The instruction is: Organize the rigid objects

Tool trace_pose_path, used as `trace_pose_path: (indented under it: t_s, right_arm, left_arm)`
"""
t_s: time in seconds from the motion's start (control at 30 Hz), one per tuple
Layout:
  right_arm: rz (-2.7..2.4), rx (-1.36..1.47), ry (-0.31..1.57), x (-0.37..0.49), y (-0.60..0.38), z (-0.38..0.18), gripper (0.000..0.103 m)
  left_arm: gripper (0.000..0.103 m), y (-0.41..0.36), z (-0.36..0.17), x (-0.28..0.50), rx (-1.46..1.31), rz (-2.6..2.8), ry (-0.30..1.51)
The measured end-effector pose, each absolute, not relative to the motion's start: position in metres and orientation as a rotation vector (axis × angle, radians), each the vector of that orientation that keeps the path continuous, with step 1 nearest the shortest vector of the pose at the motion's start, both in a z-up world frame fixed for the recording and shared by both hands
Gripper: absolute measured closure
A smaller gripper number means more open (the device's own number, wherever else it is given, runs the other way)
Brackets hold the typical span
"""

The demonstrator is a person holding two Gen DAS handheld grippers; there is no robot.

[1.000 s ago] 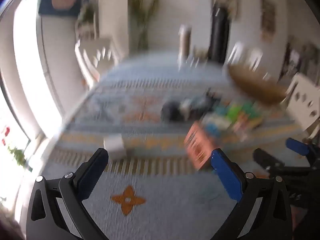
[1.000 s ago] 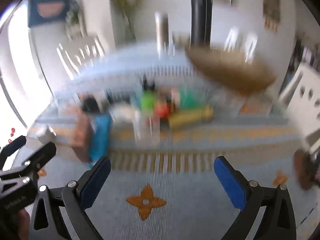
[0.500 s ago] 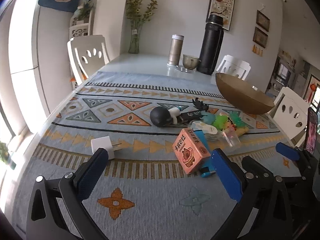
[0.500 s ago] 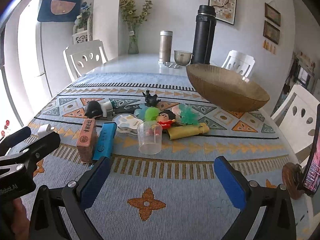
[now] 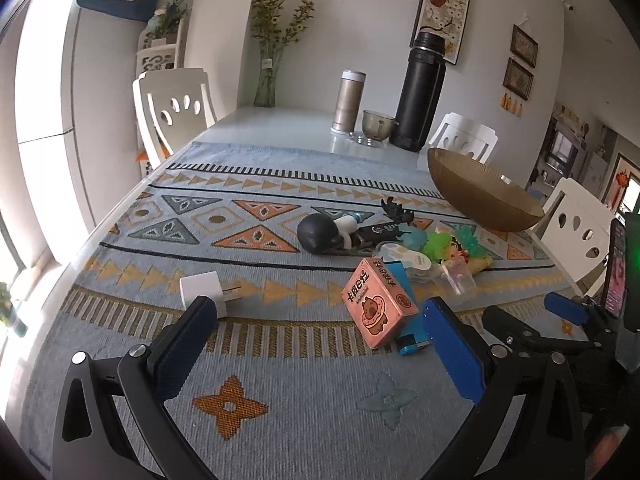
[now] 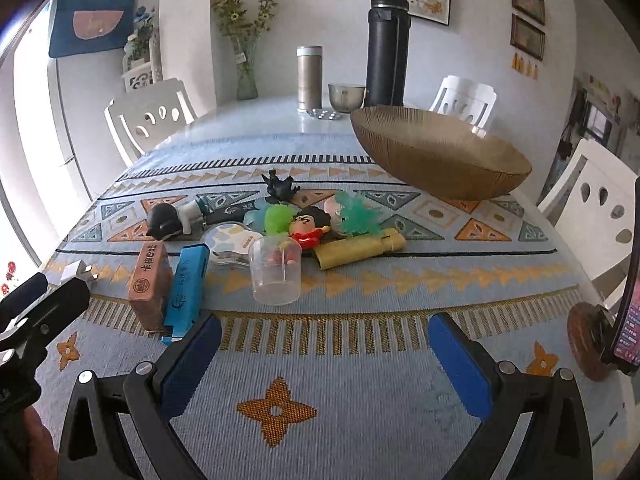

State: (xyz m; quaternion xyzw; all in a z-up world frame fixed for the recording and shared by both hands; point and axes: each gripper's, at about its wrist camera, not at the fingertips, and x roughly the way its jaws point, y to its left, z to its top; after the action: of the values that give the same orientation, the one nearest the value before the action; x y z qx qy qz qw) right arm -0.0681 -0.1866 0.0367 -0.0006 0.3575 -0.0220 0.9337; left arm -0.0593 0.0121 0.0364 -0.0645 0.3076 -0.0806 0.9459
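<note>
Both tools, left tool [image 5: 316,344] and right tool [image 6: 324,360], hang released; crowded toys beside the plastic cup [image 6: 275,270] could topple if nudged.

Left of the clear plastic cup [image 6: 275,273] lie the blue flat box [image 6: 186,285] and pink cardboard box [image 6: 149,280]; behind it, toys; far behind-right, the ribbed brown bowl [image 6: 440,152].

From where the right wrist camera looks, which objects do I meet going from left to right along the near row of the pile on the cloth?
White charger → pink box → blue box → clear cup → yellow tube.
</note>
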Motion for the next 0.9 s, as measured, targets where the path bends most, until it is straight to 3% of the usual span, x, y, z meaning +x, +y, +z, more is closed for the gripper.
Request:
trace_pose_path:
  t_s: [0.9]
  right_arm:
    - [-0.053, -0.027, 0.737, -0.0673, -0.1830, 0.0360, 0.000]
  left_arm:
    - [0.000, 0.0125, 0.0327, -0.0563, -0.135, -0.168, 0.647]
